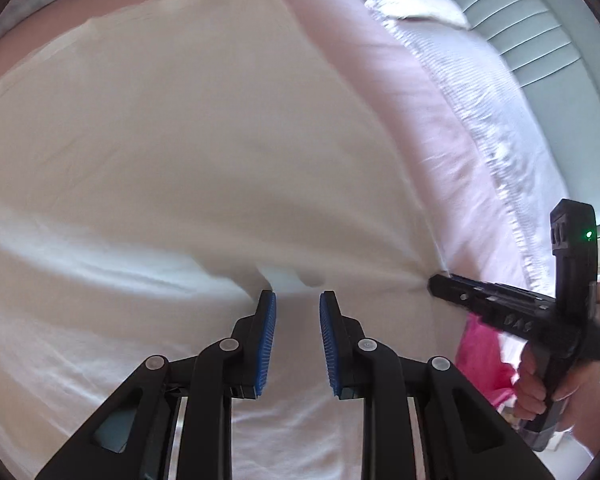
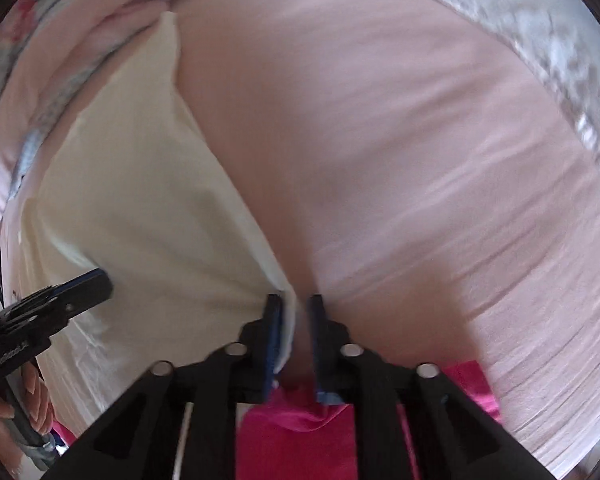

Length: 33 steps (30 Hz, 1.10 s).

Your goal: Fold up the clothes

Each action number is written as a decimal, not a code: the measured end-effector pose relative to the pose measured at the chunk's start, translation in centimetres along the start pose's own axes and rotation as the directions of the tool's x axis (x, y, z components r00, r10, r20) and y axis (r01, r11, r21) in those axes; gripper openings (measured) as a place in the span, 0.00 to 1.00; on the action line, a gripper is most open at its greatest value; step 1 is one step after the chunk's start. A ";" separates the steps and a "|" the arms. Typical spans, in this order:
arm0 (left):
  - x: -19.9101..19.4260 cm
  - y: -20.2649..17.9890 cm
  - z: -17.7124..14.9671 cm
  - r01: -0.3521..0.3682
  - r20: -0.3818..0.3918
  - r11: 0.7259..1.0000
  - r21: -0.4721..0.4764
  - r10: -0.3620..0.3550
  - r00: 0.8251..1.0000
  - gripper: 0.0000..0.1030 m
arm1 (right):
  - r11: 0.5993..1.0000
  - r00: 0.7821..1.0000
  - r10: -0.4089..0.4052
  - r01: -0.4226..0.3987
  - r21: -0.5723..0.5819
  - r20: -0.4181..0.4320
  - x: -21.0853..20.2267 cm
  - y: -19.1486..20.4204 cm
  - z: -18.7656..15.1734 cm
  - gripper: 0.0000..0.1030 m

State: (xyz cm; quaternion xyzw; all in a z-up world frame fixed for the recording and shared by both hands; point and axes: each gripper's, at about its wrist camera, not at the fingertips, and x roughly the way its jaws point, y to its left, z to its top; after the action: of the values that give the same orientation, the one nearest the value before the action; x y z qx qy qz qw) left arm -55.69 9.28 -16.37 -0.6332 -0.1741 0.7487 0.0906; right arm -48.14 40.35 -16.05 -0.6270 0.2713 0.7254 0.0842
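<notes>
A white garment [image 1: 180, 140] lies spread flat on a pink bed sheet [image 1: 400, 100]. In the left wrist view my left gripper [image 1: 298, 296] points down at its near part. A small tuft of the white cloth is bunched at its blue pads [image 1: 268, 340], and creases run out from there. My right gripper [image 1: 436, 284] grips the garment's right edge. In the right wrist view the white garment [image 2: 140, 200] has its hem running between the right gripper's [image 2: 294, 300] pads. The left gripper [image 2: 100, 280] sits on the cloth at the left.
A magenta garment [image 2: 292, 432] lies under the right gripper at the bed's near side, and also shows [image 1: 484, 360] in the left wrist view. A white quilted blanket [image 1: 480, 92] and a padded grey headboard [image 1: 520, 12] border the sheet. Floral bedding [image 2: 4, 92] lies far left. A hand [image 1: 540, 392] holds each handle.
</notes>
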 end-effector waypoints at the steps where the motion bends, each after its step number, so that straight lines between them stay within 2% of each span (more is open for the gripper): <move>1: 0.2 0.3 0.1 -0.006 -0.010 1.000 -0.005 0.006 1.000 0.19 | 0.998 0.999 0.036 -0.036 0.049 -0.010 0.2 -0.8 0.1 0.14; 3: -0.3 -0.1 0.5 -0.020 0.003 0.999 0.026 0.020 1.000 0.19 | 0.998 0.999 0.025 -0.024 0.057 -0.019 -1.2 -0.5 0.6 0.17; 6: -1.7 -1.3 1.6 -0.044 0.075 0.993 0.114 0.036 0.997 0.19 | 1.000 0.995 -0.001 0.001 -0.003 0.099 -4.4 0.5 0.7 0.18; 7: -1.8 -1.4 2.3 -0.043 0.088 0.992 0.120 0.032 0.996 0.19 | 0.999 0.994 -0.002 0.007 -0.043 0.109 -4.6 1.0 1.1 0.19; 9: -1.8 -1.5 3.7 -0.037 0.110 0.991 0.126 0.023 0.994 0.19 | 0.992 0.992 -0.004 0.019 -0.122 0.127 -5.1 2.2 1.7 0.28; 12: -1.2 -1.0 6.0 -0.006 0.130 0.994 0.111 -0.008 0.991 0.19 | 0.975 0.995 0.009 0.013 -0.221 0.099 -3.8 3.4 3.4 0.32; 14: -0.2 -1.3 7.6 0.049 0.130 0.993 0.105 -0.063 0.990 0.19 | 0.971 0.997 0.020 -0.001 -0.238 0.077 -2.4 3.8 4.7 0.32; 15: 0.7 -1.8 8.2 0.072 0.097 0.985 0.155 -0.088 0.991 0.19 | 0.972 0.998 0.017 -0.002 -0.234 0.064 -1.6 3.8 5.1 0.32; 16: 1.6 -2.4 8.6 0.092 0.029 0.958 0.272 -0.104 0.994 0.19 | 0.973 0.999 0.014 -0.002 -0.230 0.051 -0.8 3.9 5.6 0.30; 17: 2.5 -3.1 8.9 0.090 -0.012 0.932 0.351 -0.092 0.996 0.19 | 0.974 0.999 0.012 -0.003 -0.226 0.038 0.1 3.9 6.0 0.14; 18: 3.1 -3.5 9.1 0.051 -0.008 0.922 0.384 -0.052 0.999 0.19 | 0.975 1.000 0.008 -0.002 -0.222 0.027 0.8 3.9 6.4 0.05; 20: 3.1 -3.6 9.2 0.002 0.016 0.908 0.420 -0.010 1.000 0.19 | 0.977 0.994 -0.062 0.078 -0.198 0.087 -0.2 2.6 6.2 0.05; 22: 2.7 -3.0 9.2 -0.075 0.041 0.906 0.417 0.064 0.997 0.18 | 0.949 0.962 -0.245 0.263 -0.172 0.118 -0.7 0.3 5.3 0.03; 23: 2.3 -2.5 9.1 -0.103 0.050 0.907 0.409 0.090 0.995 0.18 | 0.953 0.964 -0.244 0.259 -0.158 0.110 -1.3 -0.8 4.8 0.00; 24: 2.0 -2.1 9.0 -0.100 0.047 0.912 0.397 0.088 0.995 0.18 | 0.956 0.965 -0.241 0.254 -0.145 0.102 -1.9 -1.9 4.4 0.01; 26: 1.4 -1.7 8.8 0.002 0.014 0.923 0.386 -0.008 1.000 0.18 | 0.965 0.976 -0.185 0.202 -0.169 0.112 -3.2 -1.9 4.2 0.02; 27: 1.7 -2.1 8.8 0.018 0.009 0.913 0.408 -0.024 1.000 0.18 | 0.968 0.981 -0.156 0.176 -0.181 0.116 -3.8 -1.9 4.1 0.04; 28: 2.3 -2.8 8.8 0.003 0.011 0.898 0.440 -0.009 1.000 0.18 | 0.970 0.984 -0.128 0.149 -0.194 0.121 -4.4 -1.8 4.0 0.07; 30: 3.6 -4.2 9.1 -0.017 0.018 0.872 0.490 0.009 1.000 0.18 | 0.965 0.985 -0.064 0.101 -0.240 0.158 -5.1 -0.1 5.1 0.07; 33: 4.8 -5.8 10.8 0.009 0.045 0.873 0.487 -0.035 0.998 0.18 | 0.966 0.988 -0.021 0.059 -0.253 0.153 -3.9 1.8 7.4 0.08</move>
State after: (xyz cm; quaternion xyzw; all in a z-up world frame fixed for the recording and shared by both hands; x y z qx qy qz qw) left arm -67.66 14.76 -17.07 -0.5681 0.0102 0.7838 0.2506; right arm -54.57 43.37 -11.34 -0.5821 0.1554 0.7973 0.0369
